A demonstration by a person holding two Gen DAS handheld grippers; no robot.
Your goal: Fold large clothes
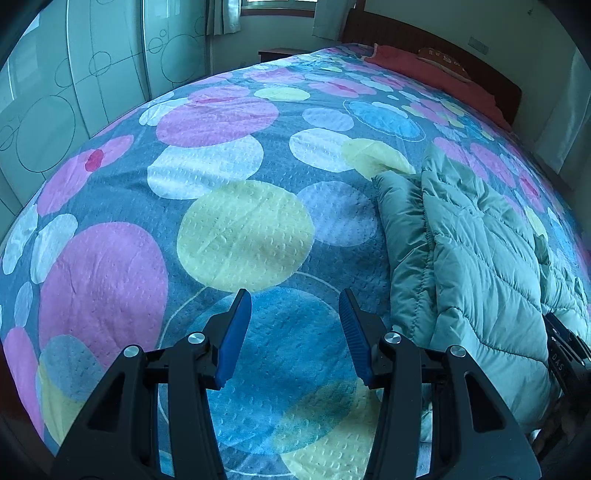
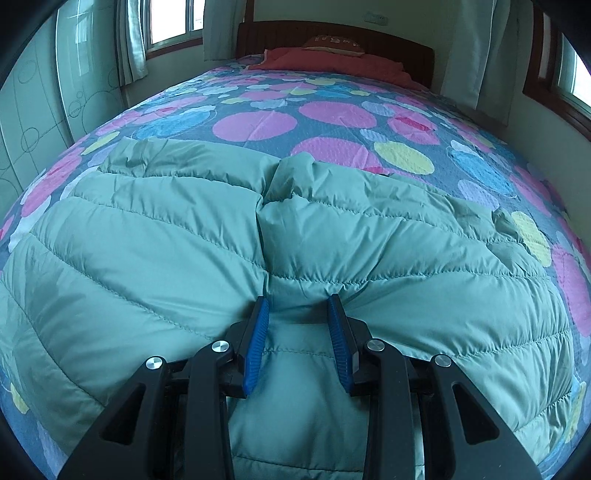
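Blue-padded, the right hand-held gripper (image 2: 298,301) is clenched on a fold of the pale green quilted puffer jacket (image 2: 258,236), which is spread near the foot edge of the circle-patterned bed (image 2: 332,110). Nothing is held by the released left hand-held gripper (image 1: 295,295).

Bedroom. Bed (image 2: 332,110) with circle-patterned bedspread, dark wooden headboard (image 2: 332,31), red blanket (image 2: 332,62) at the head. Daylit curtained windows (image 2: 166,22); wardrobe doors (image 1: 74,74) with circle motifs along one wall.
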